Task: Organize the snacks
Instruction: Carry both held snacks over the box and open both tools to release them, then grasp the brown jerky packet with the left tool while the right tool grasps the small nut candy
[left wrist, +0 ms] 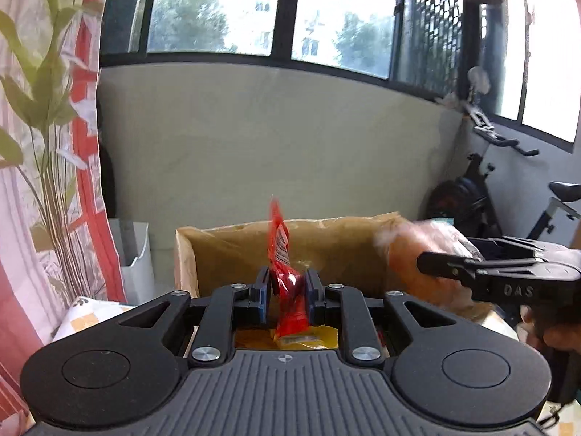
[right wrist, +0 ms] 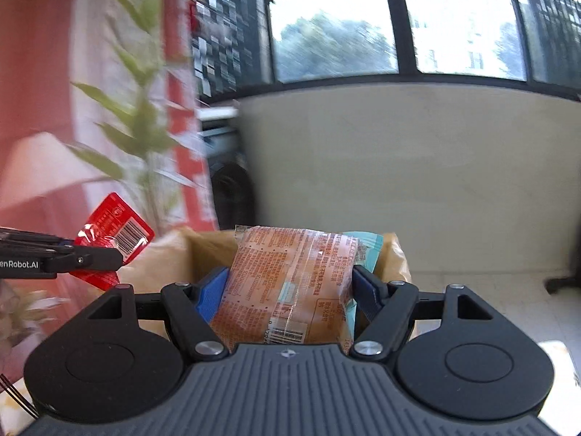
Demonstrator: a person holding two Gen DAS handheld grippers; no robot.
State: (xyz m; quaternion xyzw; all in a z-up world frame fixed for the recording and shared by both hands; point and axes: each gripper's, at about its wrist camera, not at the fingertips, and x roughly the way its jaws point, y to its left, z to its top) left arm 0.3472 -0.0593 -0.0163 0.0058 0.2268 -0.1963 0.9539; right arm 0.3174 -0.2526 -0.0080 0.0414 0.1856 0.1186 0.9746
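My left gripper (left wrist: 287, 290) is shut on a small red snack packet (left wrist: 287, 283), which stands upright between the blue pads; the same red snack packet (right wrist: 112, 239) with its barcode appears at the left of the right wrist view, pinched by the left gripper (right wrist: 109, 258). My right gripper (right wrist: 290, 287) is shut on a wide orange-brown wrapped bread pack (right wrist: 290, 283). From the left wrist the right gripper (left wrist: 435, 267) comes in from the right with that bread pack (left wrist: 417, 265) blurred. Both are held up in front of an open cardboard box (left wrist: 225, 250) lined with brown paper.
A yellow packet (left wrist: 319, 338) lies below the left gripper. A leafy plant (left wrist: 43, 109) and a red-patterned curtain (left wrist: 90, 181) stand left, a white bin (left wrist: 138, 254) beside the box, an exercise bike (left wrist: 490, 196) at the right, a pale wall and windows behind.
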